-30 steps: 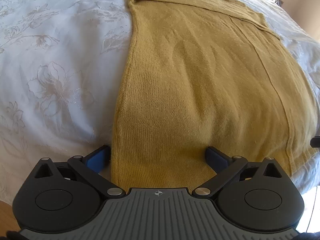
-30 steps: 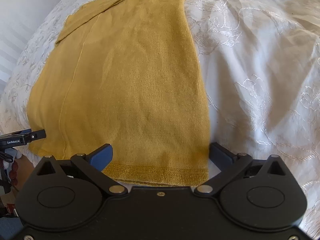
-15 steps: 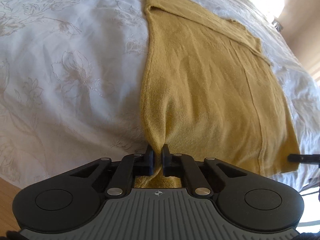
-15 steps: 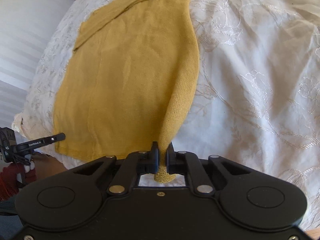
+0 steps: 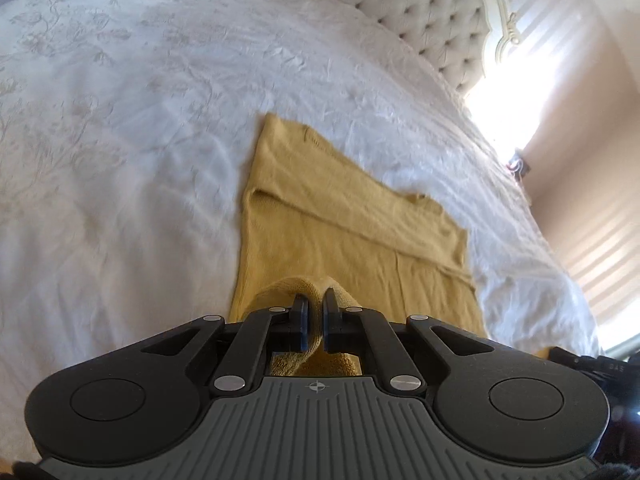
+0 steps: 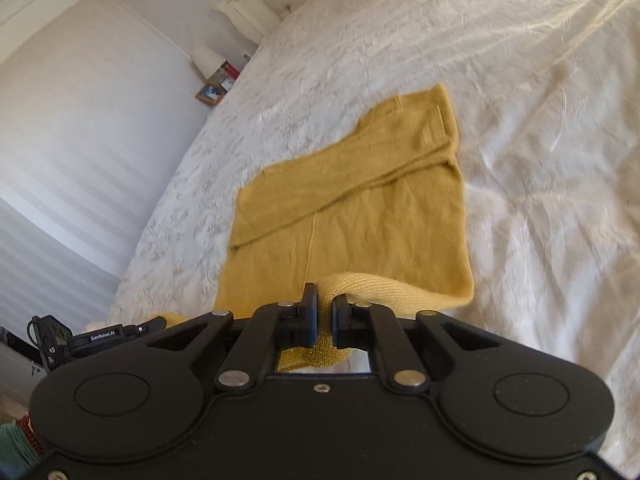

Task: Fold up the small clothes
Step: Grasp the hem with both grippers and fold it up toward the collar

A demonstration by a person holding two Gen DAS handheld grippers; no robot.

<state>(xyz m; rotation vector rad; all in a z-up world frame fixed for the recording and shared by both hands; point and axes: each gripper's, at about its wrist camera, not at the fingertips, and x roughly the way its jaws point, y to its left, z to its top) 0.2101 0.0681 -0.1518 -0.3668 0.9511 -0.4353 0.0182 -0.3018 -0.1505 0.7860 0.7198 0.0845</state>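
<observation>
Two corners of the mustard sweater (image 5: 352,248) are now off the white bedspread (image 5: 140,160), one pinched in each tool. The left gripper (image 5: 316,322) has its jaws closed on a bunched fold of the hem, and the right gripper (image 6: 324,320) is clamped the same way on the ribbed hem edge. A second ago both stood open at the hem with the sweater lying flat; half a second ago they closed on it, and since then they have lifted and carried the hem up toward the headboard (image 5: 420,12). The sweater's collar end lies flat, nearer the headboard than the grippers are, sleeves folded across it. The held hem arches over the body, so the bottom-to-top fold appears to be under way. Motion blur makes it hard to say how far the hem overlaps the lower body. Next, probably, the hem gets laid near the collar and released.
</observation>
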